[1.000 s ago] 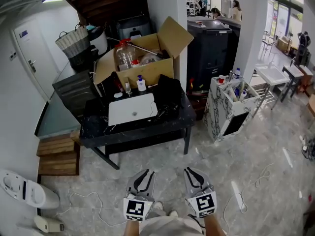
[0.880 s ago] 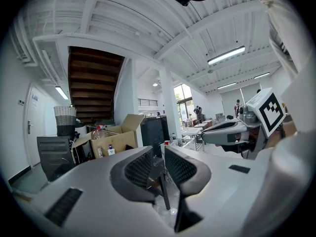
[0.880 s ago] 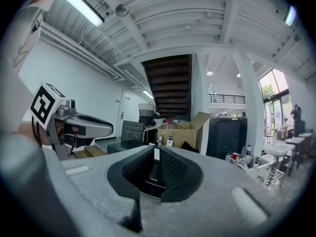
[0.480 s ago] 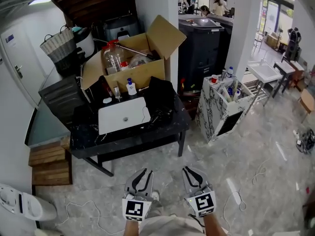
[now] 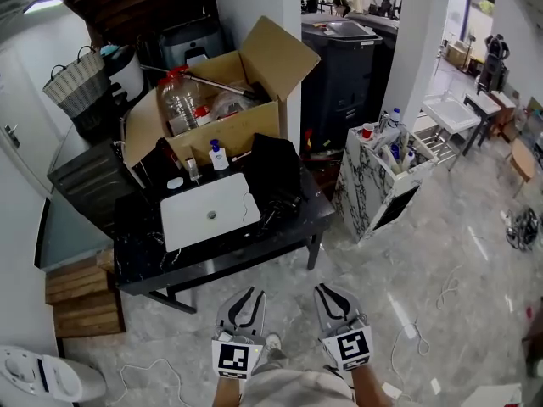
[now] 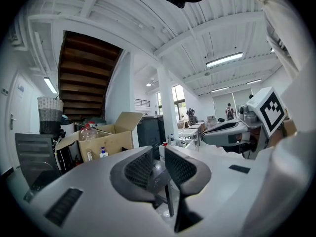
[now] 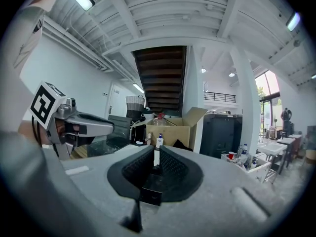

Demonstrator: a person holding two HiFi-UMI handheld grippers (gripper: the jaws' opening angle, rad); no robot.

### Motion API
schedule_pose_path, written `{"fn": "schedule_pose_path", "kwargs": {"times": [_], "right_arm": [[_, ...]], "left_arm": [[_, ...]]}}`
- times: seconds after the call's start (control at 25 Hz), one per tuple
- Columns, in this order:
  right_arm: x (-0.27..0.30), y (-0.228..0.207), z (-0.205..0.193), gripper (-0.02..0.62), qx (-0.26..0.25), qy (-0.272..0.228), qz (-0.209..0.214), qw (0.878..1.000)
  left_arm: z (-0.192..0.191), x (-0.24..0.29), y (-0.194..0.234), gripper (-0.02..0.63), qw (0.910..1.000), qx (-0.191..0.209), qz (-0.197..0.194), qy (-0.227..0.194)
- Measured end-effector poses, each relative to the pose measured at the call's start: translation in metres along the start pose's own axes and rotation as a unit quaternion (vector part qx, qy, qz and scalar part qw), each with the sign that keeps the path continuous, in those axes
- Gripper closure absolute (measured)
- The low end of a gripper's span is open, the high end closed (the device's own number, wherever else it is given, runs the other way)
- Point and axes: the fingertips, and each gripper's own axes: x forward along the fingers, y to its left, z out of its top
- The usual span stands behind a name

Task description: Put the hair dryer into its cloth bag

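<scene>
A black table stands ahead of me on the marble floor. On it lies a flat white rectangle, with a black cloth heap and a dark corded object to its right; I cannot pick out the hair dryer among them. My left gripper and right gripper hover side by side at the bottom of the head view, well short of the table. Both are shut, with nothing between the pads. The left gripper and right gripper point nearly level at the table.
An open cardboard box with a big bottle stands behind the table, a wicker basket at its left. A marble-patterned cart with bottles stands right of the table. Wooden steps and a white appliance lie left. Cables run across the floor.
The whole scene has drawn closer: the table and box sit lower and further left in the head view. Both grippers stay shut and keep their place at the bottom of the frame.
</scene>
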Motion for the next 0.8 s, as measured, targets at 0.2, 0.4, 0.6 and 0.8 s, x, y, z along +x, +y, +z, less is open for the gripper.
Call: {"fn": "schedule_pose_path", "kwargs": {"times": [0.2,0.4,0.6,0.8], "right_arm": [[0.037,-0.003,0.007,0.575,-0.001,0.007,-0.015,1.0],[0.071,-0.007,0.01,0.575,-0.006,0.009,-0.031,0.999],[0.107,-0.007,0.014,0.575,-0.011,0.014,-0.045,0.999],[0.133,-0.012,0.016,0.575,-0.014,0.023,-0.062,0.998]], "left_arm": [[0.0,0.021,0.032,0.531,0.9999,0.0,-0.016,0.001],[-0.001,0.044,0.062,0.531,0.9994,-0.005,-0.034,-0.004],[0.01,0.069,0.092,0.531,0.9977,0.003,-0.054,-0.042],[0.009,0.09,0.113,0.531,0.9964,0.001,-0.072,-0.045]]}}
